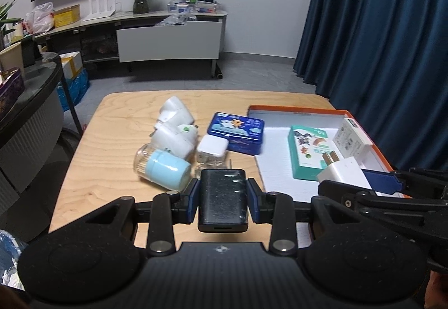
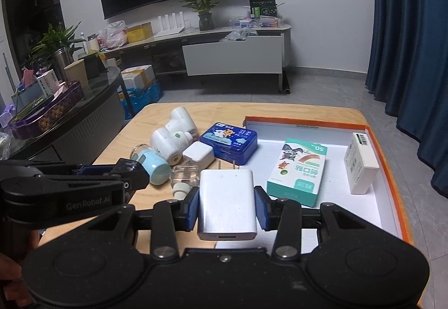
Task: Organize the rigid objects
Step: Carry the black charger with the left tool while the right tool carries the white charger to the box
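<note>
**Both jaws loaded, one charger each**

My left gripper (image 1: 223, 198) is clamped on a black charger (image 1: 222, 198) — blue pads pressing its two sides, above the wooden table (image 1: 112, 127). My right gripper (image 2: 227, 206) is closed on a white charger (image 2: 226, 205), prongs pointing away from me, at the near edge of the orange-rimmed box (image 2: 392, 169). Inside that box lie a green carton (image 2: 298, 171) and a white carton (image 2: 361, 166) against the right wall. Left of the box — a blue tin (image 2: 228, 142), a small white adapter (image 2: 198, 155), and a pale-blue capped jar (image 2: 149, 163).
</note>
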A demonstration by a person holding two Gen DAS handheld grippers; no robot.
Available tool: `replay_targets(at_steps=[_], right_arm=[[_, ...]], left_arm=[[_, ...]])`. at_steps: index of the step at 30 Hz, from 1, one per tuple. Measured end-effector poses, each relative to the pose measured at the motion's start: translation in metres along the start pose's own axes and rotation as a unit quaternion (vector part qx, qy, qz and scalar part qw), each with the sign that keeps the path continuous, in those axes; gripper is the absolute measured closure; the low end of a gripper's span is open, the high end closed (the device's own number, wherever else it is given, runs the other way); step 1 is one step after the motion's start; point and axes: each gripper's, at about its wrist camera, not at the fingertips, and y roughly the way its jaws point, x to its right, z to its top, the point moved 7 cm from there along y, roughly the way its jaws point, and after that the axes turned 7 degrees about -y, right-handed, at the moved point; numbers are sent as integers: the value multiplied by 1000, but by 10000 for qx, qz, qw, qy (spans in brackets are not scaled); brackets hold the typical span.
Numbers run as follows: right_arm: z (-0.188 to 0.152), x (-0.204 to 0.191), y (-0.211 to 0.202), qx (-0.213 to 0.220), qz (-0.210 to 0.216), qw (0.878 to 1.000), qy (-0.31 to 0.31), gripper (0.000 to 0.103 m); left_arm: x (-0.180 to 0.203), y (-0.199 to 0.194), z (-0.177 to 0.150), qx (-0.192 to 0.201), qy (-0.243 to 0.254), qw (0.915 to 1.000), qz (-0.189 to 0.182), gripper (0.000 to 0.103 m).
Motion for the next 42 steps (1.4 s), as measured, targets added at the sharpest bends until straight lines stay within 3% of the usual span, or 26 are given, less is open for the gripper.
replay_targets(at_steps=[17, 42], right_arm=[[-4, 36, -11, 74, -339, 9991, 233, 53], [-18, 118, -16, -7, -983, 9926, 719, 53]], left_arm=[[50, 9, 2, -68, 277, 9990, -353, 67], [114, 43, -8, -380, 689, 9941, -748, 67]])
